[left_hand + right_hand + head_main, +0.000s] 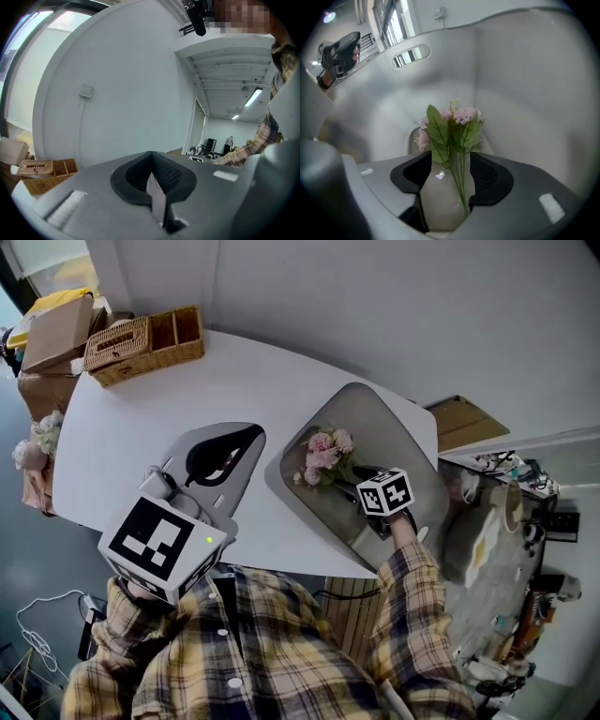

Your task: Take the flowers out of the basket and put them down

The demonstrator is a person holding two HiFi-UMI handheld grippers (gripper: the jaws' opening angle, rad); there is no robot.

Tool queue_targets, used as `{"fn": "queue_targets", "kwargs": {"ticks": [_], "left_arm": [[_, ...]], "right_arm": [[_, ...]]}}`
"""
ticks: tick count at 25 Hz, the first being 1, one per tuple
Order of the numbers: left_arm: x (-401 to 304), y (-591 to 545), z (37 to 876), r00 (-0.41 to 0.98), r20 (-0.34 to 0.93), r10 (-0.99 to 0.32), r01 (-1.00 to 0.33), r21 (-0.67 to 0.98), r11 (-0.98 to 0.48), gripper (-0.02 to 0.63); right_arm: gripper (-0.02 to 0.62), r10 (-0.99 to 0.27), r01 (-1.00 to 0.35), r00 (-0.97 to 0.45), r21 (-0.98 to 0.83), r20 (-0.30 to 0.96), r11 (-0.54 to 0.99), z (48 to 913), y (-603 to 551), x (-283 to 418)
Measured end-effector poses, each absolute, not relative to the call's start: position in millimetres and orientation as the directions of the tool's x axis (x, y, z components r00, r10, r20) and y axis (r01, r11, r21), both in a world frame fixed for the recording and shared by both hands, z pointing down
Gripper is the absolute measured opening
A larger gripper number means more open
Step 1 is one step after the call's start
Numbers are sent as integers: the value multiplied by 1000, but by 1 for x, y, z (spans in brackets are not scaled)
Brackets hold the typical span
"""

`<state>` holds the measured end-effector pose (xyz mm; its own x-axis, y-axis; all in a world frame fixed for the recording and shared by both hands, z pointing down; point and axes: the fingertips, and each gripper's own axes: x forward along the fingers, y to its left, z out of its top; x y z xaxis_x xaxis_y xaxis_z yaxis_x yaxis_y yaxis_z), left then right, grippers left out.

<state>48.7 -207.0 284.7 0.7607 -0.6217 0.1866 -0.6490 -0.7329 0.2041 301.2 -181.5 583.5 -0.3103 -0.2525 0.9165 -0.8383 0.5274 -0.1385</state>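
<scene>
A small bunch of pink flowers [323,457] with green leaves lies inside a grey plastic basket [379,397] at the table's right end. My right gripper [349,474] reaches into the basket, its marker cube [384,491] just behind. In the right gripper view the jaws [449,173] stand wide apart. The flower stems [459,176] run through the gap close to the right jaw, and no pad presses on them. The basket wall [525,70] with a handle slot [411,55] curves behind. My left gripper [225,457] hovers over the table's middle, shut [152,176] on nothing.
A wicker organiser [145,341] stands at the white table's [122,437] far left corner, also visible in the left gripper view [44,168]. More flowers [37,442] and cardboard boxes [56,334] sit off the table's left end. The grey basket overhangs the table's near edge.
</scene>
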Motion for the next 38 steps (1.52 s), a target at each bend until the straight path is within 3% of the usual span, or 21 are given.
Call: {"fn": "queue_targets", "kwargs": {"ticks": [15,23,38], "left_arm": [[34,-207,288,730,192,-656,-683,214,-698,12],[34,-205,285,722,190,-666,-692,210,-690,12],[28,-197,284,719,178,-672,-695,200,-690,12]], "right_arm": [[246,-177,-863,-290,-177,940,473,628,-160,315],[103,-184,-844,-262,-133,947,520,626,-160,317],[13,-184,-819,-274,-129,944,559,620,-160,311]]}}
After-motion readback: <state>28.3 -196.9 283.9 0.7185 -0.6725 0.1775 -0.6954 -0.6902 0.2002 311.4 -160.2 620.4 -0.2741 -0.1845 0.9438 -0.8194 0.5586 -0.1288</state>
